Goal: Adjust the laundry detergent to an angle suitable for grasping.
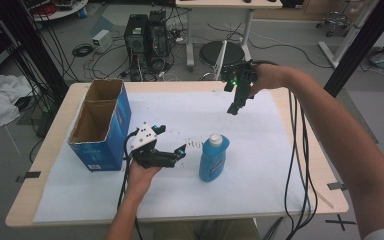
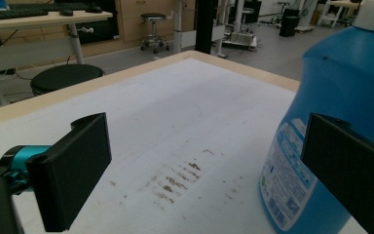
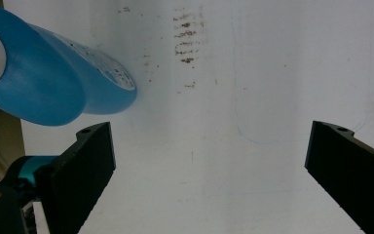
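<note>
The blue detergent bottle (image 1: pixel 213 158) stands upright right of the open cardboard box (image 1: pixel 100 125), likely smooth, slippery plastic with some heft, best gripped mid-body by the wide-open left gripper (image 1: pixel 180 151) just beside it, while the right gripper (image 1: pixel 233 109), also spread wide, hovers beyond.

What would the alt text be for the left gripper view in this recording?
A blue plastic bottle with a white cap stands upright at the right, just beyond the open left gripper, whose black jaws frame the scene. Between them lies a white paper sheet with brown smudge marks; beyond the table edge are a round black stool and desks.
</note>
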{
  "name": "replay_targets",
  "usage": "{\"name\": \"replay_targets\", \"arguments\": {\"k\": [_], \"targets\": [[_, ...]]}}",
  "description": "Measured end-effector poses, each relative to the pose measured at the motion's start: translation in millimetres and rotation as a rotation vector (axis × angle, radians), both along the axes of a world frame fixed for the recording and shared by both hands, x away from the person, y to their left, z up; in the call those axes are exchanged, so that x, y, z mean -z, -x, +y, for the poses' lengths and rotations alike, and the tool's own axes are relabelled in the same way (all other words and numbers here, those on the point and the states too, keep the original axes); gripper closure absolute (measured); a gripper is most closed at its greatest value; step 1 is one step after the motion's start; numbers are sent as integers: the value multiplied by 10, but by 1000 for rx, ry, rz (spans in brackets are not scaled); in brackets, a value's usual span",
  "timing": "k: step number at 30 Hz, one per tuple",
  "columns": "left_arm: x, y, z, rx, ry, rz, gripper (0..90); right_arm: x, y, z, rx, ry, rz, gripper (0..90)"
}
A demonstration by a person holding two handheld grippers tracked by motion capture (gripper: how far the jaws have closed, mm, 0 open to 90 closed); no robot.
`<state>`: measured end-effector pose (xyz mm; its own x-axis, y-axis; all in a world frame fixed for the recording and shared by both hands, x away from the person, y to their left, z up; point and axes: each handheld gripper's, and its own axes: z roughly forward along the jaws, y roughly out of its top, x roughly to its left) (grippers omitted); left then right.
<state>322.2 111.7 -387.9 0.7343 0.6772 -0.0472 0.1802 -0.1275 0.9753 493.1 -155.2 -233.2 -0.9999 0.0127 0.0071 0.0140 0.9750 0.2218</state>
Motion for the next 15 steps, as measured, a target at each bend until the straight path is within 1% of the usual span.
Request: {"name": "replay_targets", "arguments": {"k": [2,4,5,6,7,8,9,10,13,15], "targets": [[20,52,-13,-2,10,-5,43,4,2,5,1,0,-1,33],[41,115,-25,-19,28,-12,43,2,11,12,6,2,-1,33],[41,115,-25,-19,28,-12,43,2,11,12,6,2,-1,33],[53,161,-39,-29,37,-21,43,4,12,19,-1,1,-3,32],[53,161,-39,-29,37,-21,43,4,12,19,-1,1,-3,32],[68,214,-66,-37,44,-27,43,3,16,26,-1,1,-3,33],[68,214,-66,-37,44,-27,43,3,16,26,-1,1,-3,33],[84,259,-98,-49,48,-37,43,4,19,28,2,1,-3,32],[112,333,-158,-66,57,-41,43,0,21,30,-1,-1,-6,33],[131,382,-203,-80,51,-43,43,-7,24,27,1,-2,-12,32]]}}
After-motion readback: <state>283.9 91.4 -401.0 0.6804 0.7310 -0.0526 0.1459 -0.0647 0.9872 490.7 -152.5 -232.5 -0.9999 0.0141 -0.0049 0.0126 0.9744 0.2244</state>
